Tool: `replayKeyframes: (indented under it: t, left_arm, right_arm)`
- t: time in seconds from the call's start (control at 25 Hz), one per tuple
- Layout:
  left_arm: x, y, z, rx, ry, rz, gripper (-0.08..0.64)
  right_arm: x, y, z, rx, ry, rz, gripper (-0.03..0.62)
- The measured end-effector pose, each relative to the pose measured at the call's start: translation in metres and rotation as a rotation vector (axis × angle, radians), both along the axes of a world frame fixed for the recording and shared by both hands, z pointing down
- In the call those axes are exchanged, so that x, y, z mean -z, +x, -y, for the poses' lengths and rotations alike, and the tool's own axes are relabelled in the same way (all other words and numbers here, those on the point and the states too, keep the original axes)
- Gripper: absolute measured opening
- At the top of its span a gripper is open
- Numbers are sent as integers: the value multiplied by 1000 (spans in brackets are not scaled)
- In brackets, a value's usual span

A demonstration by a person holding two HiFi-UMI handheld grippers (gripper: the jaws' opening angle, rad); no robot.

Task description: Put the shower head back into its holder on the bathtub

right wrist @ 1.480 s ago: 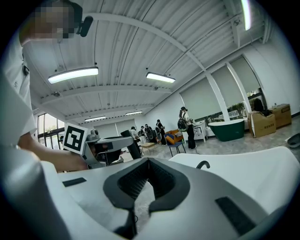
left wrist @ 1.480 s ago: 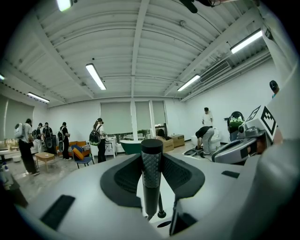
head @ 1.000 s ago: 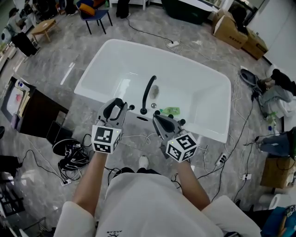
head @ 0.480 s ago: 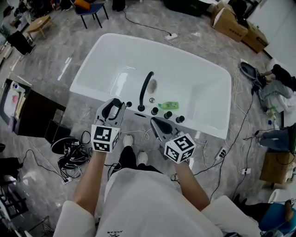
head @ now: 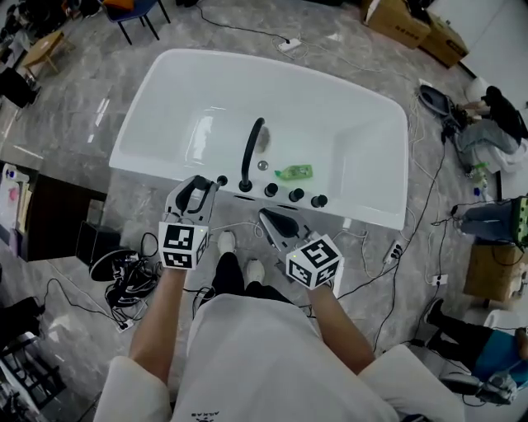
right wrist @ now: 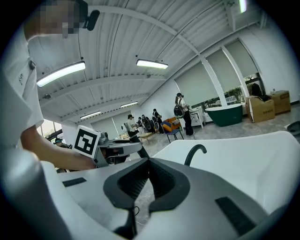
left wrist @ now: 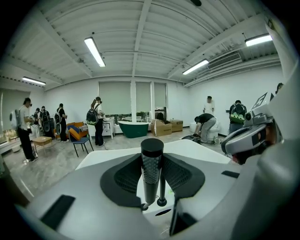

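The black shower head (left wrist: 152, 164) stands upright between the jaws of my left gripper (left wrist: 157, 194), which is shut on its textured handle. In the head view the left gripper (head: 193, 196) hangs just short of the white bathtub's (head: 165, 78) near rim, beside the leftmost black fitting (head: 221, 180). A black curved faucet spout (head: 250, 148) and a row of black knobs (head: 295, 195) sit on that rim. My right gripper (head: 265, 217) is shut and holds nothing, in front of the rim below the knobs. In its own view the right gripper (right wrist: 143, 206) shows closed tips.
A green object (head: 294, 171) lies in the tub. Cables (head: 124, 288) trail on the floor to the left of the person's feet (head: 239, 257). A dark cabinet (head: 49, 218) stands at the left, cardboard boxes (head: 412, 21) at the back right, and people stand across the room.
Both grippers have sunk lower in front of the tub's near rim, the left keeping its hold on the shower head. The tub has slid upward in the head view and the feet have come into sight.
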State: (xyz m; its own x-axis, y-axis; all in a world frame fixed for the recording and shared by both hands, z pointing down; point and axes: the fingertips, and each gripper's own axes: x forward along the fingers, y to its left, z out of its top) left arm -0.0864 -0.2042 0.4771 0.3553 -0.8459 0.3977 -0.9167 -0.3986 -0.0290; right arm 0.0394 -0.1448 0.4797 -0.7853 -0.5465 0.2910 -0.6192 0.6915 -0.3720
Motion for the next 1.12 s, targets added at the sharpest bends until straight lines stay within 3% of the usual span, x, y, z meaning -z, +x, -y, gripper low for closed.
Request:
replayKeyframes:
  t: [0.56, 1.12]
  left_arm:
    - [-69, -6, 16, -78, -122, -31, 141]
    - [-136, -17, 35, -86, -222, -25, 141]
  right_arm:
    - [-42, -43, 9, 27, -64, -82, 16]
    - [-79, -43, 34, -1, -117, -129, 15]
